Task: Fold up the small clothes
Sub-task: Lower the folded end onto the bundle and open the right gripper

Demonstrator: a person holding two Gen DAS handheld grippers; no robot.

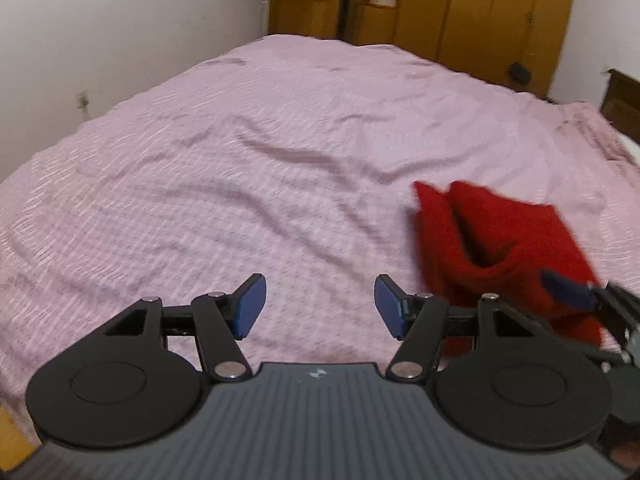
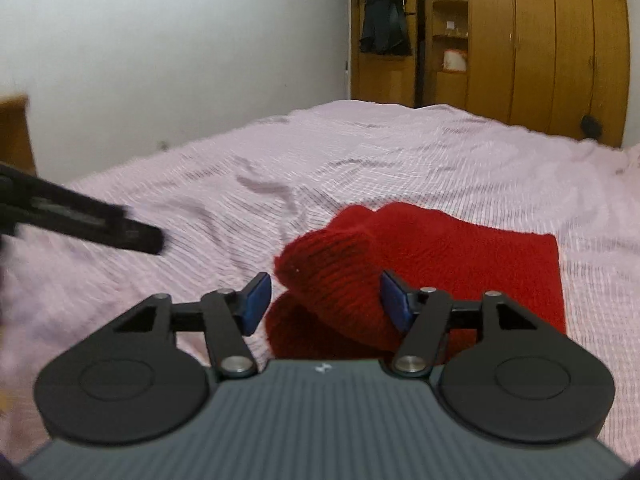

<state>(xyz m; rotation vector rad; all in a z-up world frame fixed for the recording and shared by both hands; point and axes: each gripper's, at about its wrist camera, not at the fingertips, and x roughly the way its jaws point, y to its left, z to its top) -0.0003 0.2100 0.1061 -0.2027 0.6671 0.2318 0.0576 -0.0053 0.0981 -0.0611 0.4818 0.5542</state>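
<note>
Right wrist view shows your right hand-held gripper with jaws apart around a raised fold of the red knit garment, its pads not pressing it. That garment lies on the pink bed cover. Your left hand-held gripper stands open and empty, the garment at its three o'clock.

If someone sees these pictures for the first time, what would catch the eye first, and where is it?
The red knit garment stands out first, lying on the pink bedspread, with a bunched fold rising between the open jaws of the right gripper. The left gripper is also open, with nothing but bare bedspread between its blue pads. Behind the bed stands a wooden wardrobe, with a dark garment hanging in it.
</note>
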